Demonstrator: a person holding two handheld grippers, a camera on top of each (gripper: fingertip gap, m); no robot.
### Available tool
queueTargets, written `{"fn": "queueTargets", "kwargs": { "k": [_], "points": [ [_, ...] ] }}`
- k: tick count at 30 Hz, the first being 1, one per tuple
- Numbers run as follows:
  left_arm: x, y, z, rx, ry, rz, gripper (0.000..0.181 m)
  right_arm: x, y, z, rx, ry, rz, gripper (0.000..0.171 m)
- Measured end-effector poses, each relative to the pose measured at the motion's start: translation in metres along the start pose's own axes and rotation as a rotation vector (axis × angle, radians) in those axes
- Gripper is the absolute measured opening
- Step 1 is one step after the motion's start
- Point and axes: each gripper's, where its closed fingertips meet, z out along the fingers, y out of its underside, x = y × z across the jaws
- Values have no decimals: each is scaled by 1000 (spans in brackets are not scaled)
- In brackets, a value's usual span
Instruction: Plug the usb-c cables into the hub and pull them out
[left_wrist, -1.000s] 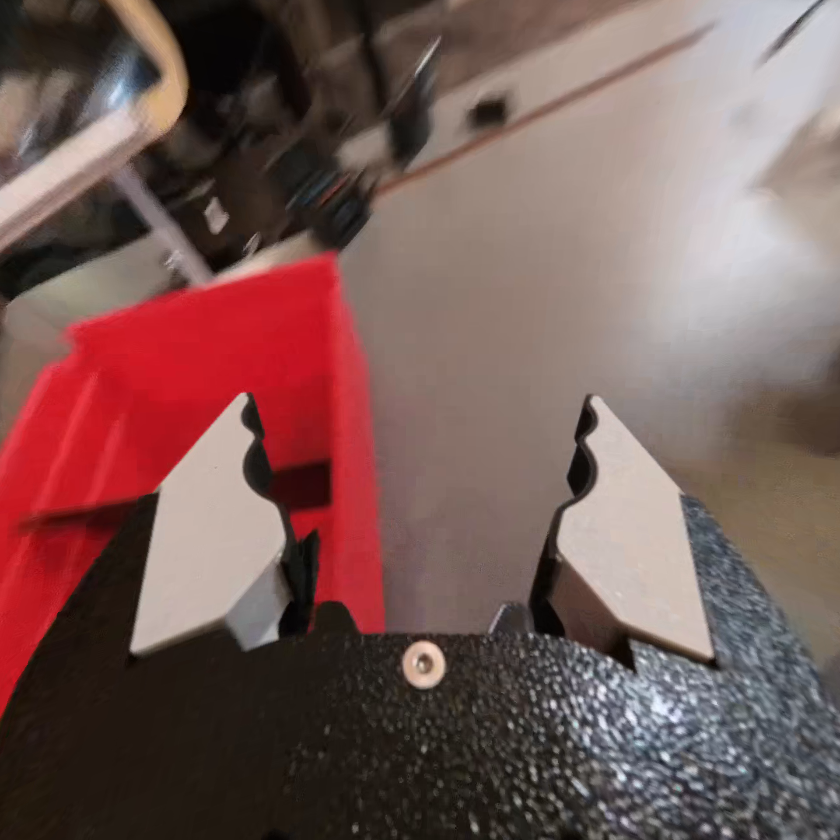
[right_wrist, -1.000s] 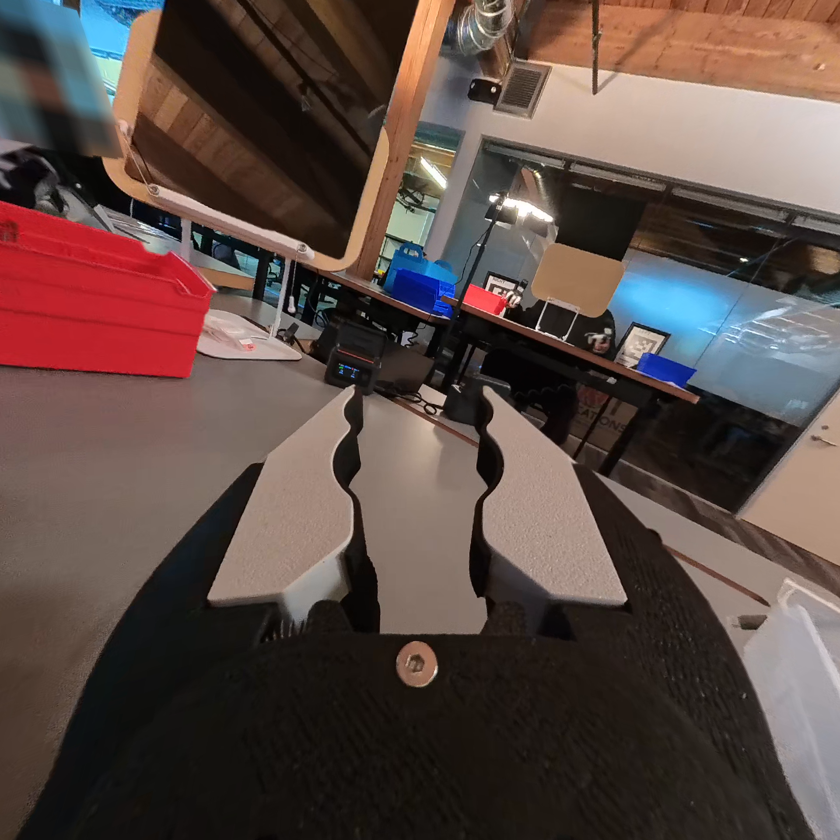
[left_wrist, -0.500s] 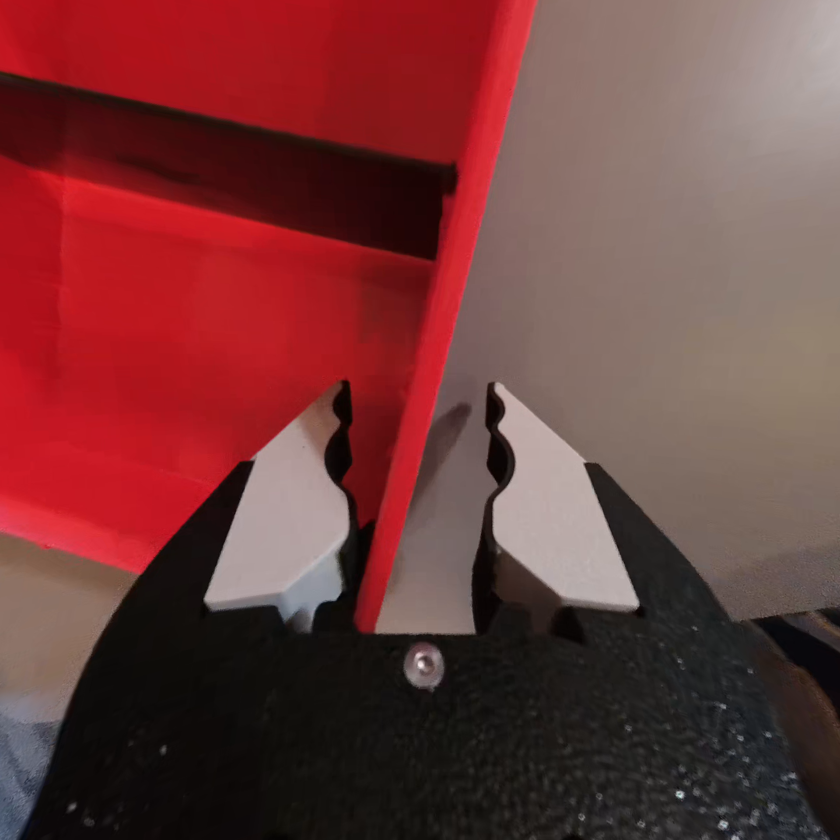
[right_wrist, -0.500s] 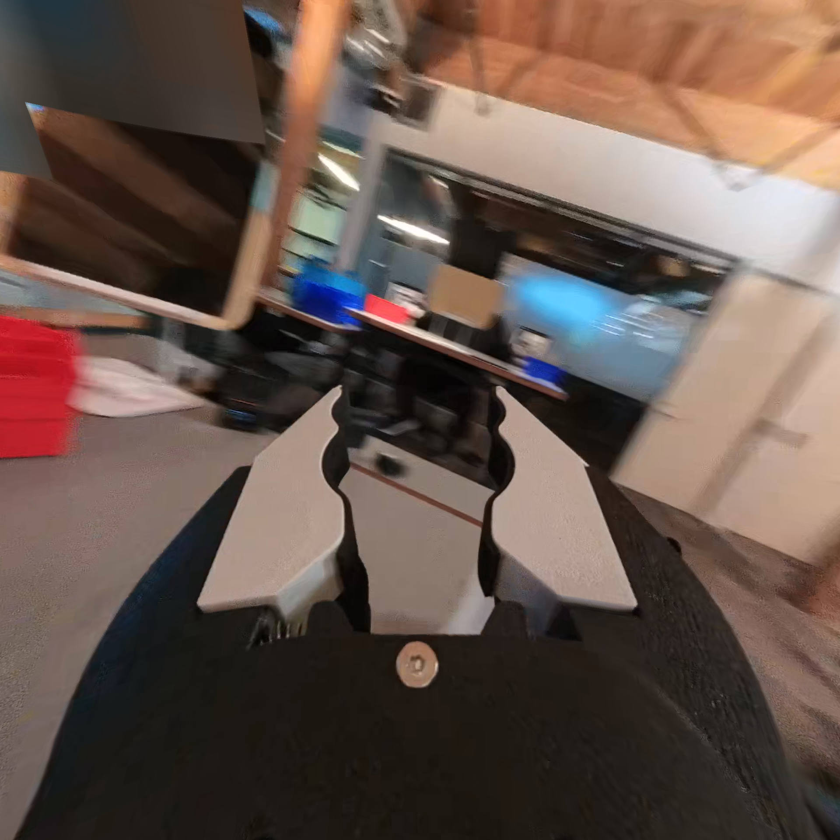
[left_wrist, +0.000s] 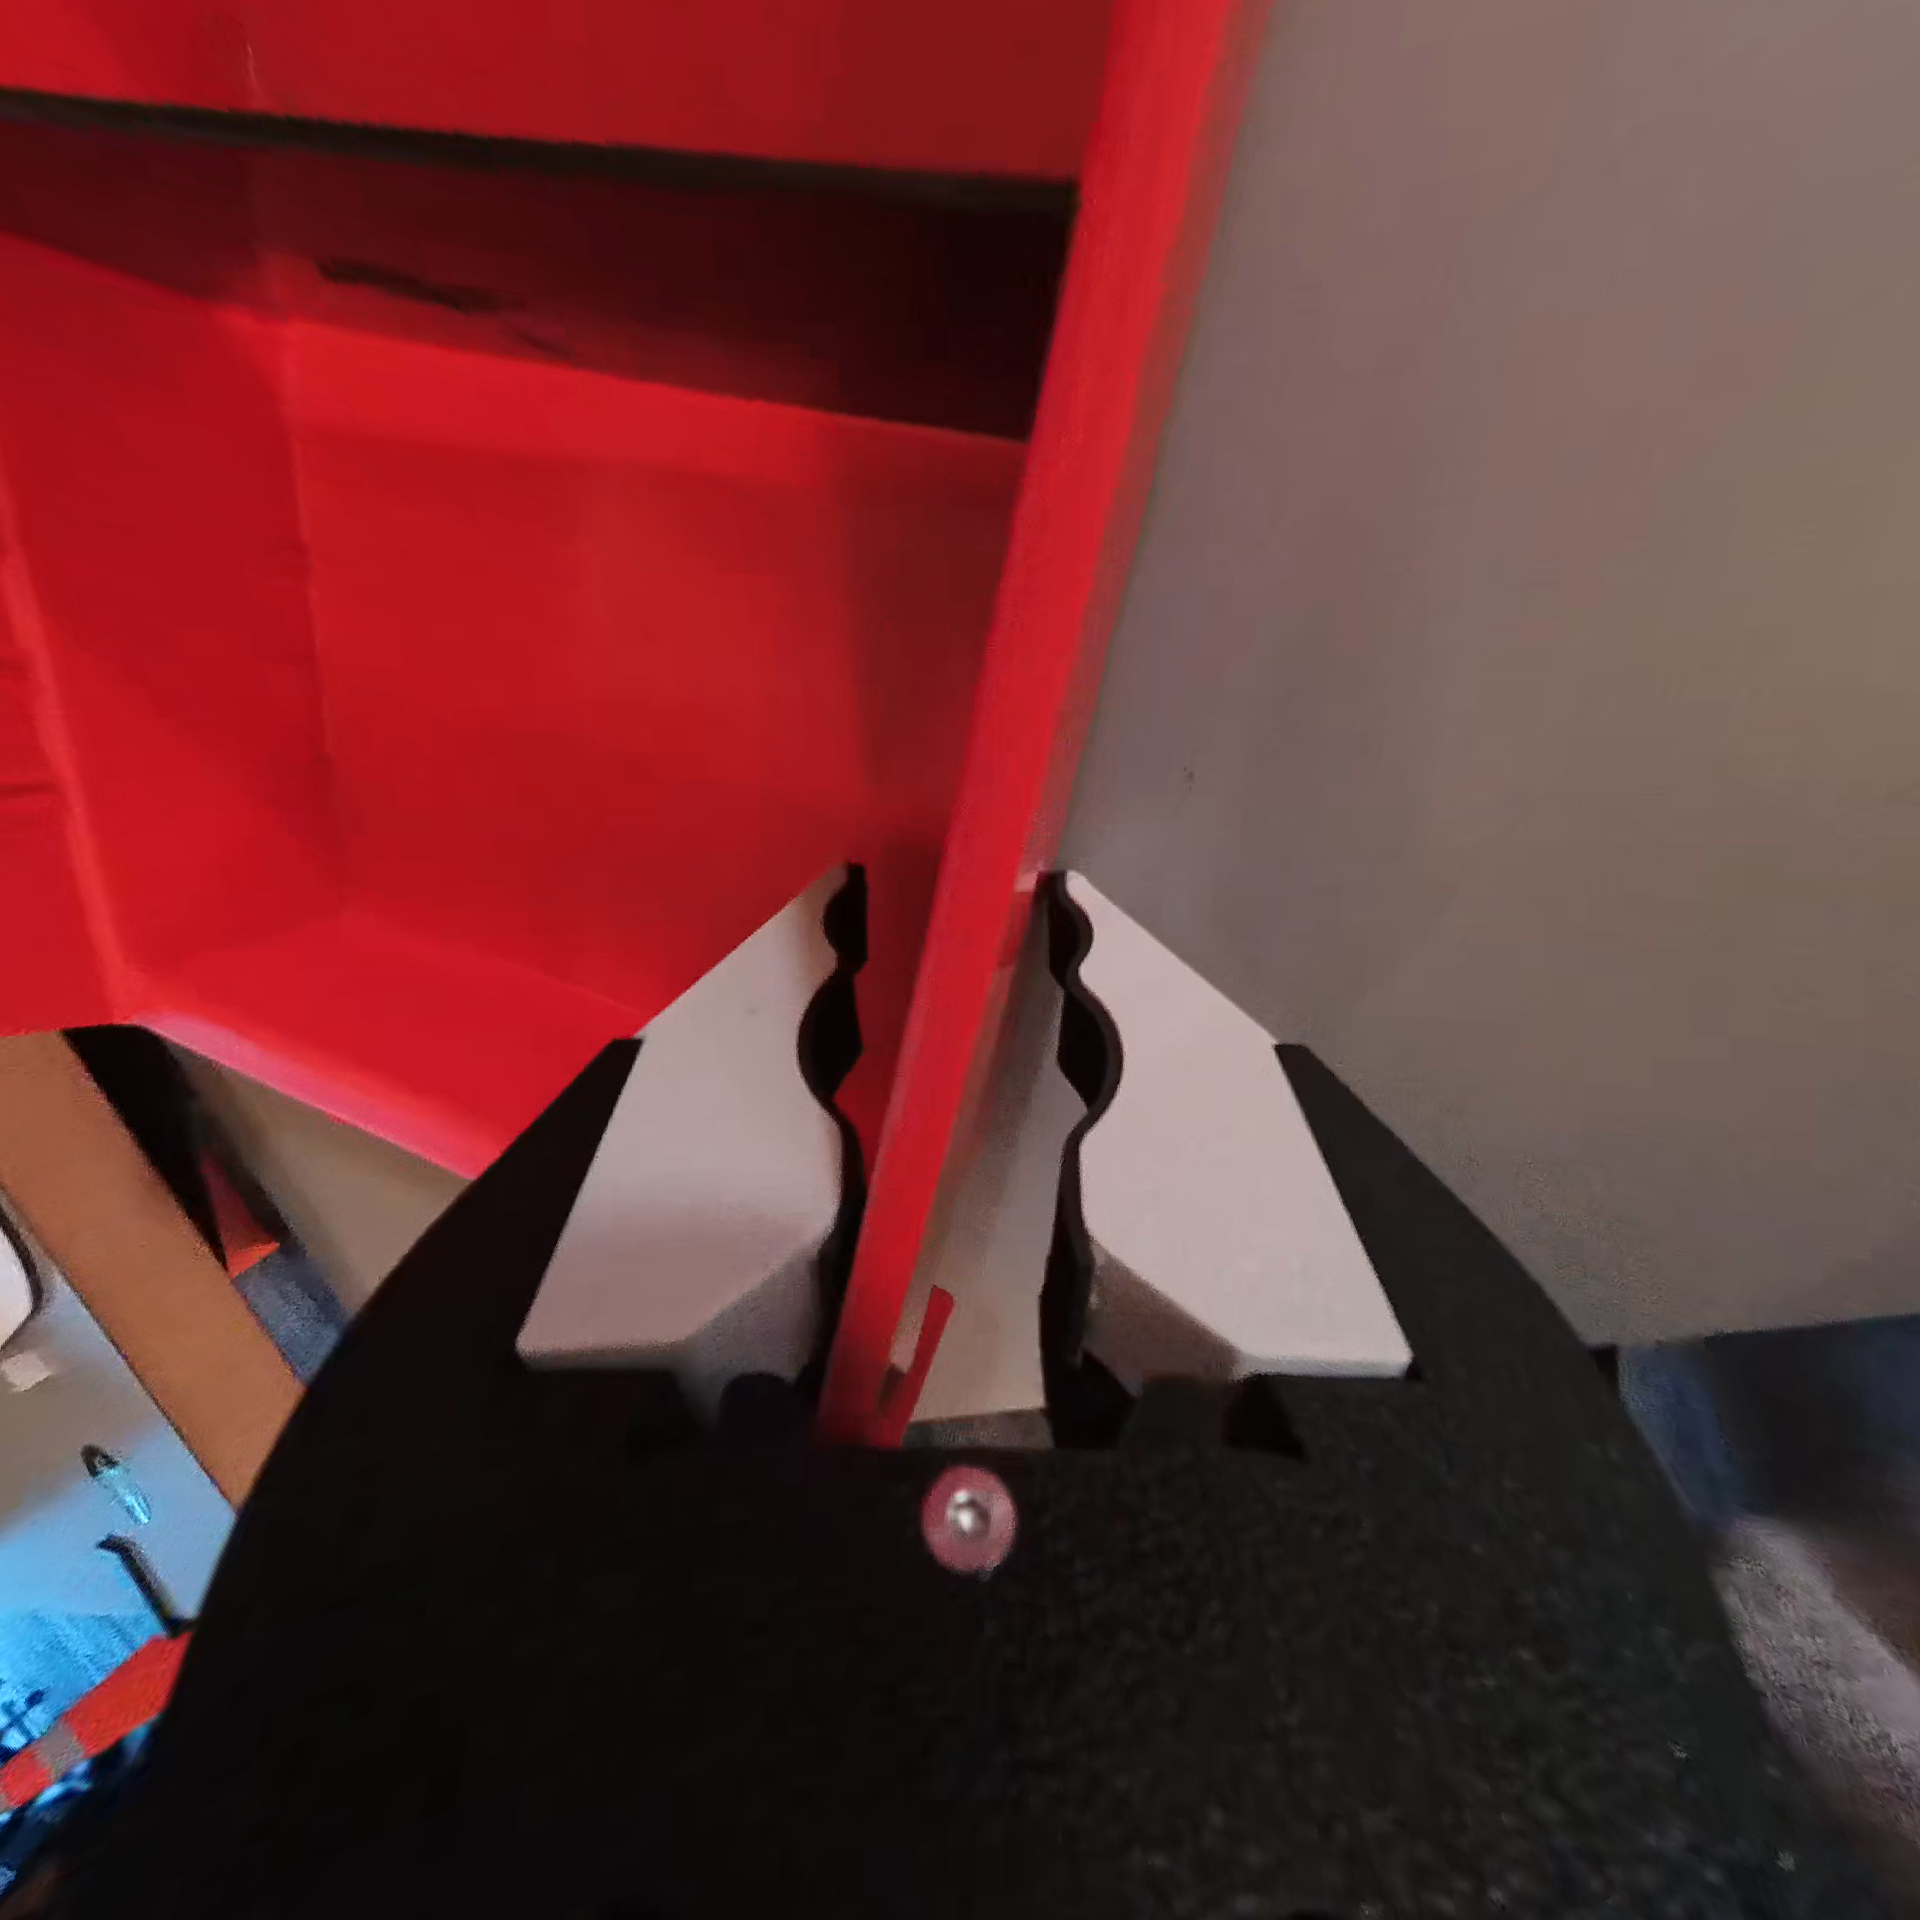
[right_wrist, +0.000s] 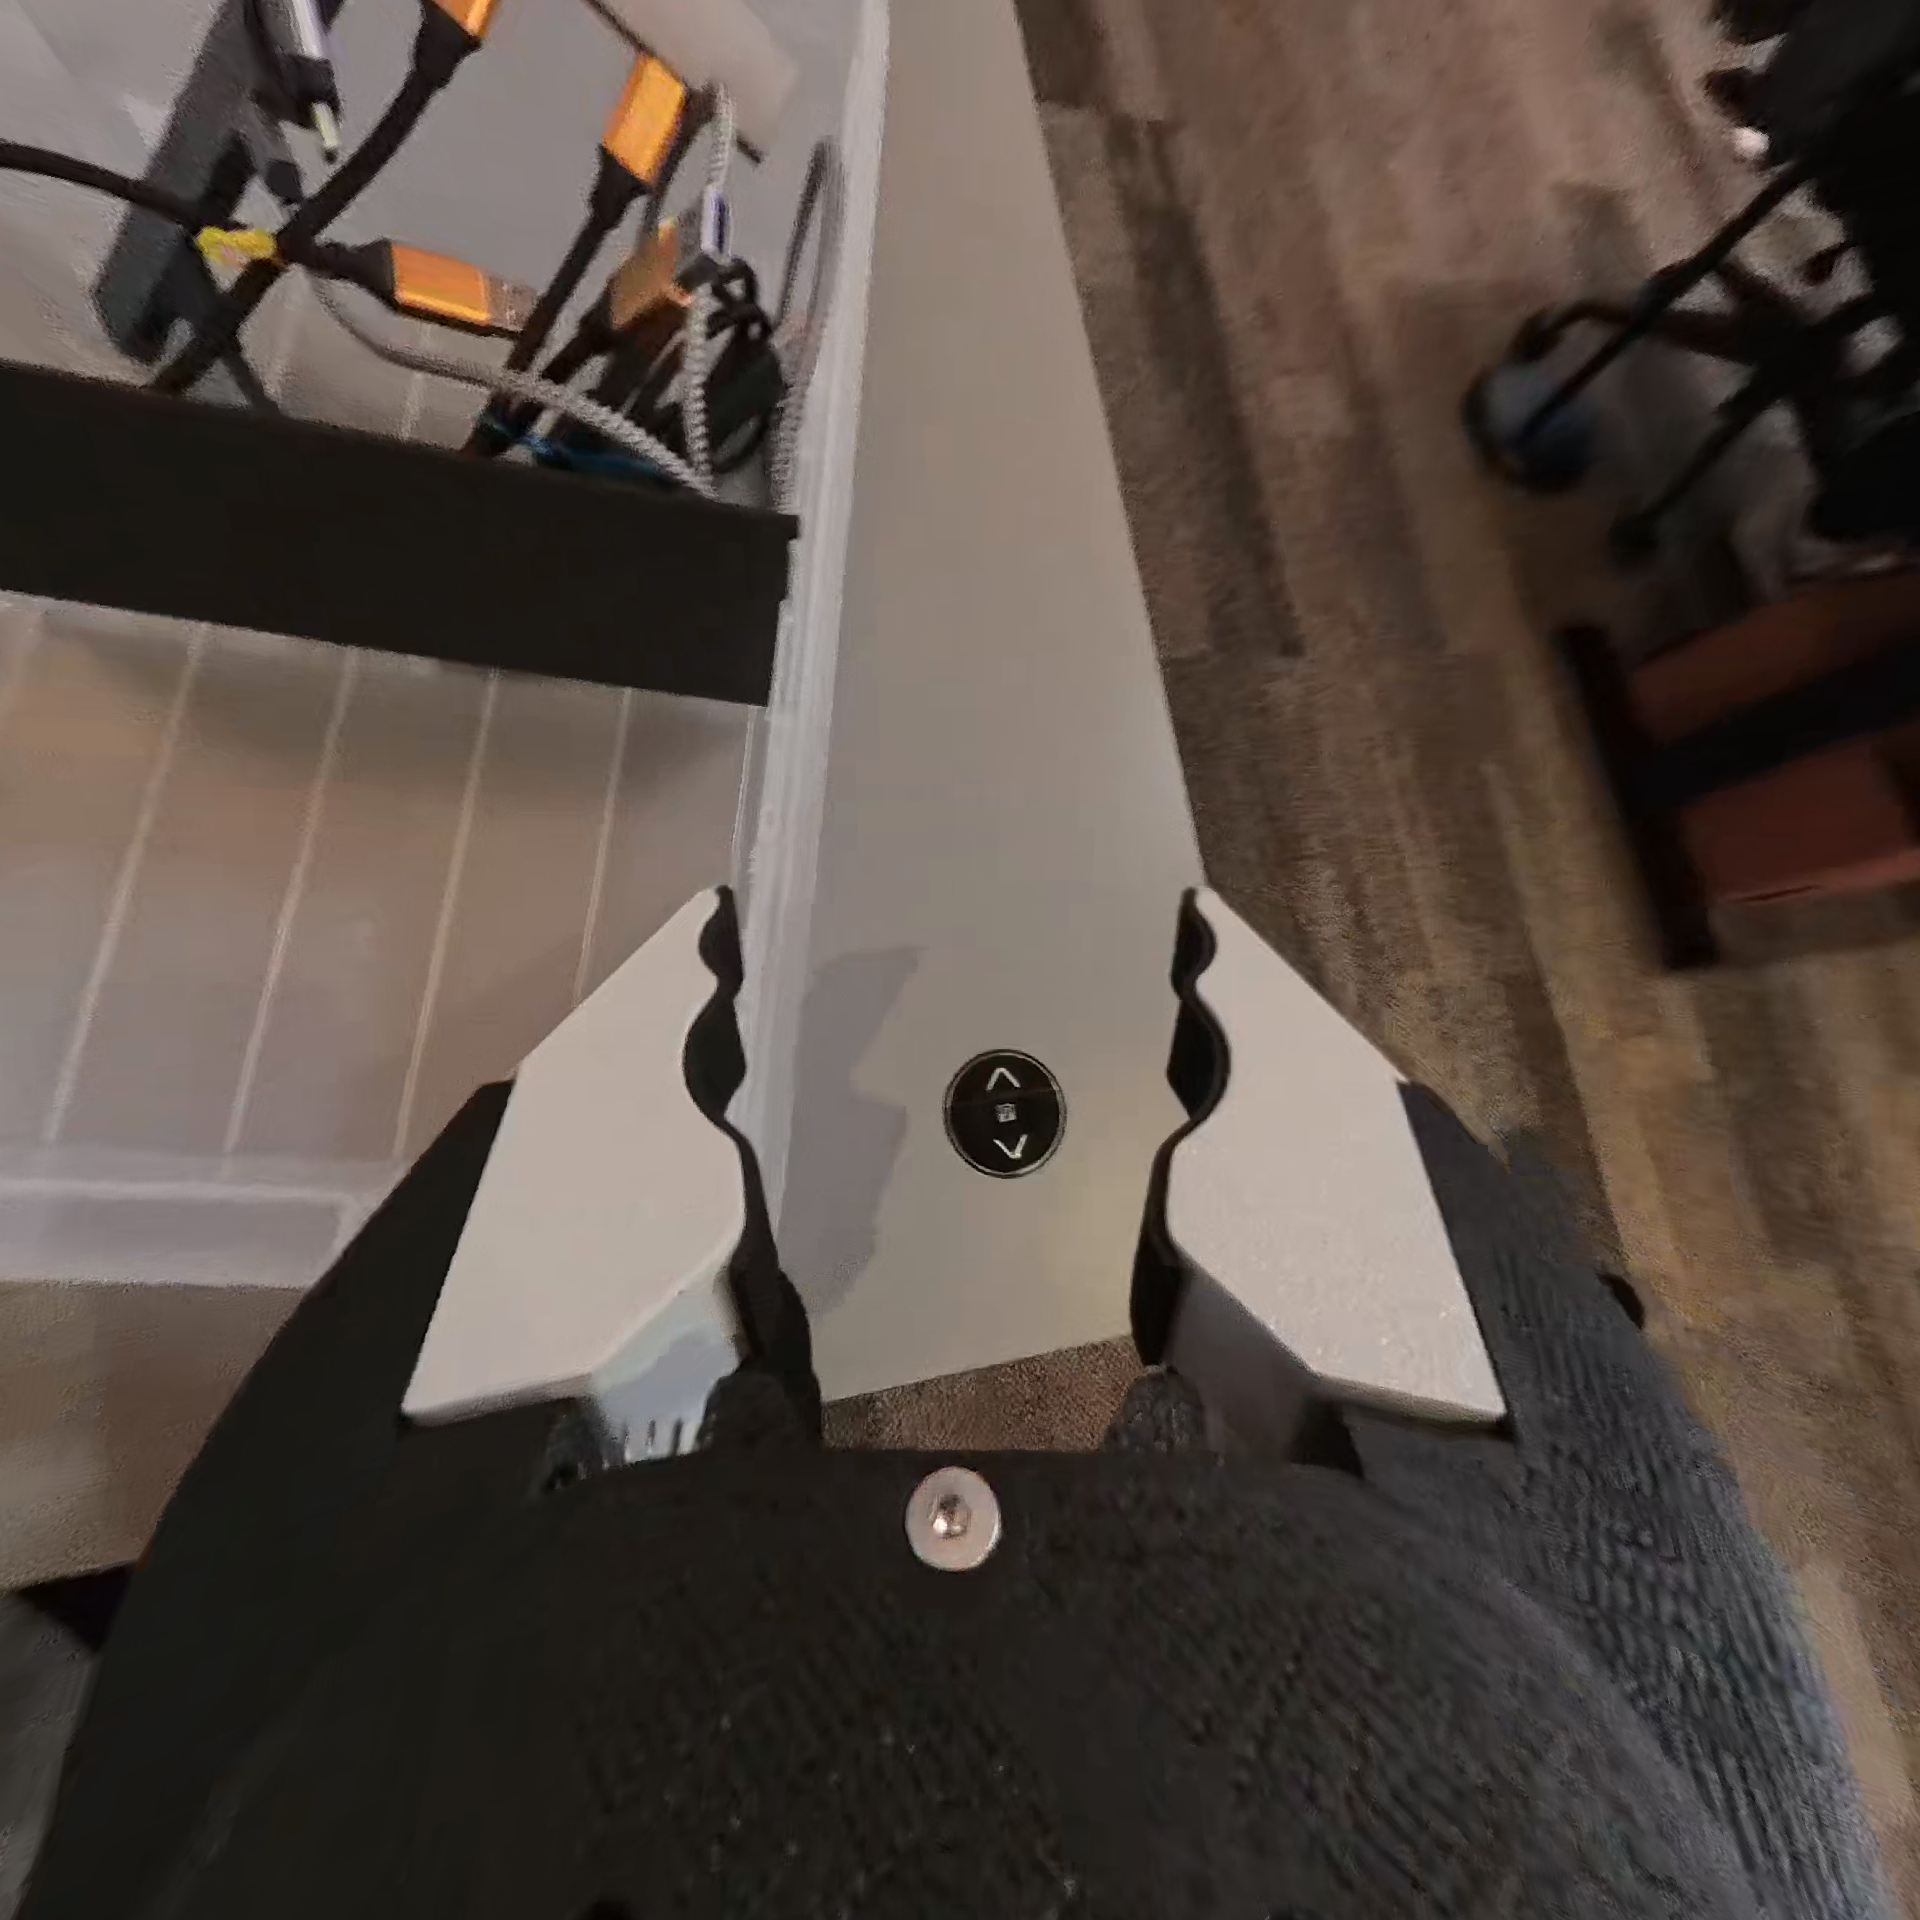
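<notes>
While the left tongs straddle the red bin's wall, barely parted, the cables and hub lie ahead-left of the wider-open right tongs, nearer them.

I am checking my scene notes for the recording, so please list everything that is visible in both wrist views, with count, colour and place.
bin: one, red, left of table
divider: one, black, across red bin
table: one, grey, under both bins
clear bin: one, translucent, near table's right edge
black divider: one, across clear bin
cables: several, black with orange plugs, clear bin's far part
hub: one, dark, beside cables
round button: one, black, on table
left gripper: astride red bin's wall
right gripper: open, astride clear bin's wall
</notes>
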Motion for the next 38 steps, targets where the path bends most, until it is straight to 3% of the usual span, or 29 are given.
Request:
{"fn": "queueTargets", "kwargs": {
  "k": [1, 4, 7, 11, 20, 27, 33, 36, 38],
  "points": [
    [1, 3, -1, -6, 9, 20, 33, -4, 1, 2, -9, -29, -14, 78],
    [4, 9, -4, 4, 30, 98, 32, -17, 7, 12, -73, -121, -25, 61],
    [8, 17, -7, 28, 60, 174, 31, -31, 5, 19, -99, -183, -65, 14],
    [15, 28, -14, 79, 104, 267, 29, -40, 0, 22, -88, -224, -68, 6],
    [46, 40, -38, 114, 200, 399, 28, -86, -36, 44, -53, -325, -194, 6],
    [81, 30, -61, 189, 287, 513, 28, -177, -87, 69, -19, -462, -329, 6],
    [87, 5, -109, 439, 246, 536, 27, -269, -124, 78, 42, -578, -424, 10],
    [84, -17, -140, 582, 201, 563, 28, -316, -138, 66, 121, -701, -451, 36],
    [84, -38, -157, 663, 179, 597, 29, -321, -157, 52, 209, -711, -406, 58]
  ]
}}
